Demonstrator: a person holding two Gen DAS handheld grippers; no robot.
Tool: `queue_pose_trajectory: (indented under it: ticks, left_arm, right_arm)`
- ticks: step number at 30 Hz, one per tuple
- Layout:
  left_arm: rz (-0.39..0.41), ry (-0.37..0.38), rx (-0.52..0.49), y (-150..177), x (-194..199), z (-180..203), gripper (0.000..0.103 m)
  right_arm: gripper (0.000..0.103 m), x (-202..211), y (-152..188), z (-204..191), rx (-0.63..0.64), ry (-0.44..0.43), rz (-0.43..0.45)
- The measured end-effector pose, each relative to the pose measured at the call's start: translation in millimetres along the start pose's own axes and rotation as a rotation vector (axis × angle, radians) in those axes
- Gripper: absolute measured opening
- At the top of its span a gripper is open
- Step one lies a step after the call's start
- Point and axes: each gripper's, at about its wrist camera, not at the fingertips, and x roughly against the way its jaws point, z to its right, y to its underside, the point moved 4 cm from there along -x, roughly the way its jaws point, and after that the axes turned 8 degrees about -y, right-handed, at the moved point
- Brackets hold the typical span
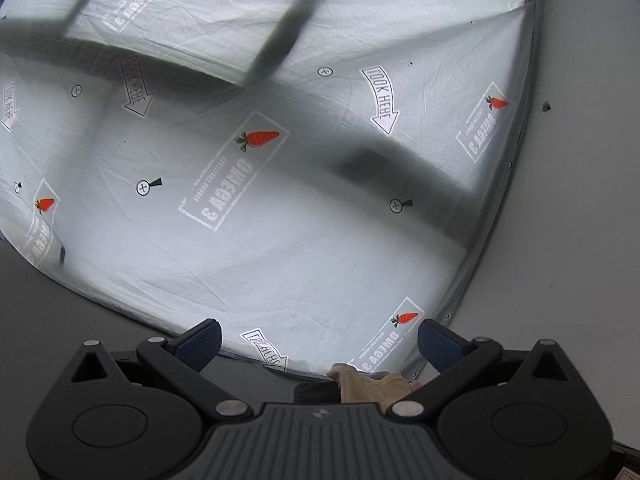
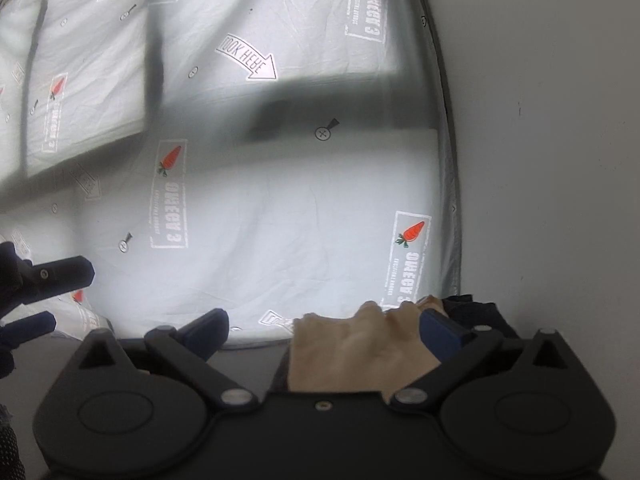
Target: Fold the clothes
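Observation:
A white cloth (image 1: 280, 220) printed with carrots, "OMEGA 3" stamps and arrows lies spread flat on a pale table (image 1: 580, 200); it also fills the right wrist view (image 2: 280, 220). My left gripper (image 1: 320, 340) is open and empty, just above the cloth's near edge. My right gripper (image 2: 324, 328) is open and empty over the same near edge, close to the cloth's right corner. A tan gloved hand (image 2: 360, 344) and a dark sleeve (image 2: 472, 312) sit between and beyond its fingers. The left gripper's fingers (image 2: 60, 276) show at the left of the right wrist view.
Dark bar-shaped shadows (image 1: 280, 40) cross the cloth. The bare table surface (image 2: 540, 160) runs along the cloth's right edge and in front of its near edge (image 1: 60, 320). A small dark speck (image 1: 546, 107) lies on the table at right.

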Motion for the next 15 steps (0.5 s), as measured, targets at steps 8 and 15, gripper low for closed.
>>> queue_pose_trajectory:
  ticks: [8,15]
  left_arm:
    - [0.074,-0.108,-0.059,-53,114,-61,0.103]
    - [0.05,-0.141,-0.159,-78,188,-136,0.103]
  right_arm:
    - [0.103,62,5,-104,0.03,-0.066,0.028]
    - [0.103,128,29,-217,0.095,0.07,0.057]
